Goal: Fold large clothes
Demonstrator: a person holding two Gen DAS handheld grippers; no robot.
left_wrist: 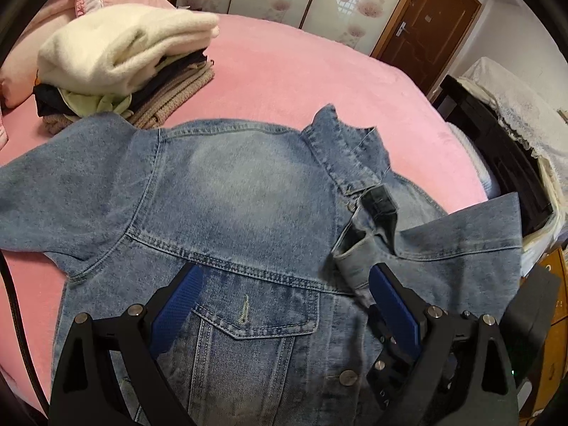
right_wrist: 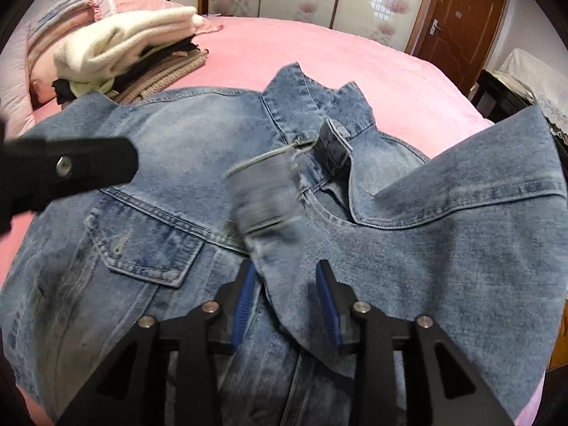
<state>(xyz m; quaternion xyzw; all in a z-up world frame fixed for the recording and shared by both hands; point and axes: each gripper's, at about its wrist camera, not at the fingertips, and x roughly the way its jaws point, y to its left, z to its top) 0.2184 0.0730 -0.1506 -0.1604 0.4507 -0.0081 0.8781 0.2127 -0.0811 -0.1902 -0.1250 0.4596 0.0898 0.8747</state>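
Blue ribbed pads (left_wrist: 179, 314) on black plastic fingers are filling the bottom of the left wrist view, where the left hand-held gripper (left_wrist: 284, 314) is hovering wide apart over a chest pocket (left_wrist: 261, 314) with nothing between its pads. A metal button (left_wrist: 348, 377) is showing at the lower right of that view, beside pale letters on the black finger that are too small to read.

In the right wrist view the right hand-held gripper (right_wrist: 287, 301) is standing partly apart at the bottom centre, and a fold of denim is lying between its pads; whether the pads are pressing it I cannot tell. A sleeve cuff (right_wrist: 266, 195) just above is looking motion-blurred.

The denim jacket (left_wrist: 248, 184) is lying spread across the pink bed (left_wrist: 301, 81), taking up the middle and lower part of both views, collar (left_wrist: 340, 149) pointing toward the upper centre. Its cloth is a faded, washed blue, paler across the chest, with doubled pale stitching along the seams and a pointed pocket flap with a stitched buttonhole. One panel is folding over at the right of the frame.

A pile of folded clothes (left_wrist: 117, 71) is sitting at the upper left, a fluffy cream garment on top of dark and knitted ones. A brown door (left_wrist: 426, 25) is standing at the upper right.
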